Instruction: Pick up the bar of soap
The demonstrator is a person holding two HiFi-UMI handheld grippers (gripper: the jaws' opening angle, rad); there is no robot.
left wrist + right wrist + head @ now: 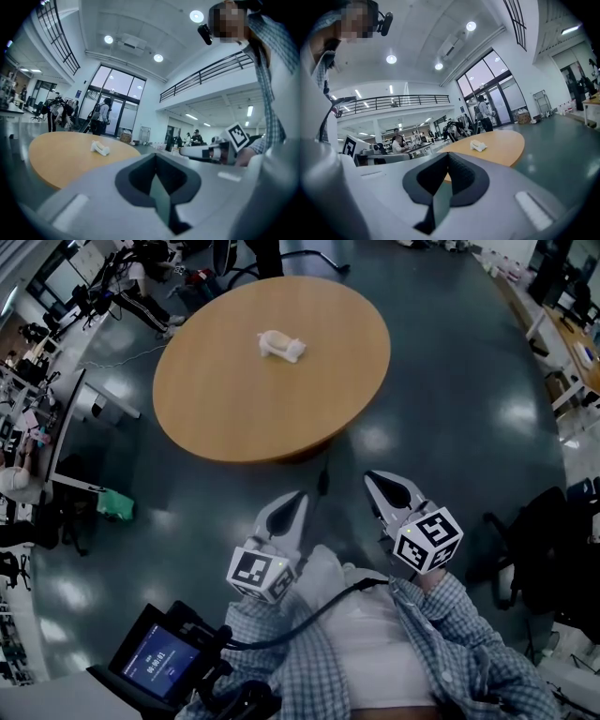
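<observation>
I am holding my left gripper [292,507] and right gripper [380,486] near my body, short of the round wooden table [216,409]. Both are sitting with jaws pressed together, gripping nothing. The bar of soap [281,346] is lying toward the table's far side, well apart from both grippers.

Dim, cool ceiling light, fisheye edges

Soap [281,345] on table [225,418], toward far side
</observation>
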